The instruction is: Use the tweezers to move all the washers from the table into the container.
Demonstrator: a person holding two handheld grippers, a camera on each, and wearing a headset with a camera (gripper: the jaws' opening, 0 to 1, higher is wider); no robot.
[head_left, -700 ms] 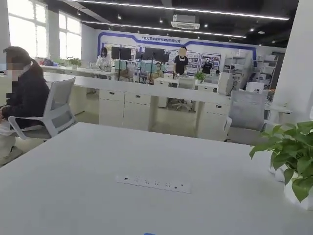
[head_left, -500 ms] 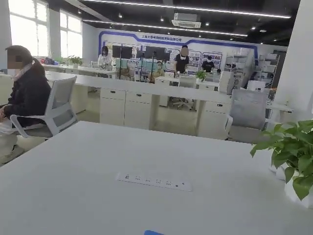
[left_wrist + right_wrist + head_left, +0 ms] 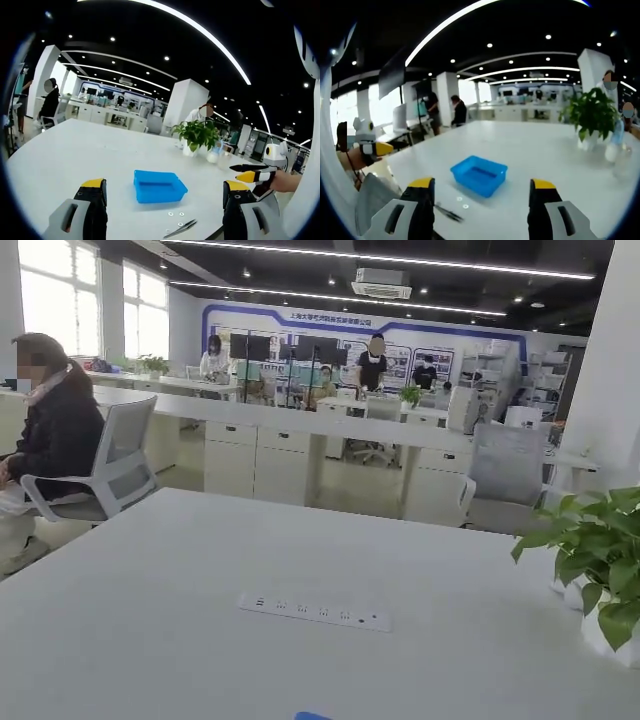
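Slantwise, tweezers [image 3: 180, 228] lie near washers [image 3: 176, 214], tip direction unclear; left gripper [image 3: 164, 185] and right gripper [image 3: 481, 183] gape wide; head view barely shifted.

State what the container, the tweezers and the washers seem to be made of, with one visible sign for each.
Container: probably plastic with a matt finish; its bright blue colour is even and its rim is softly rounded.
Tweezers: likely metal; they are thin and grey, with a slight sheen.
Washers: too small to tell for sure; they show as pale rings and may be metal.
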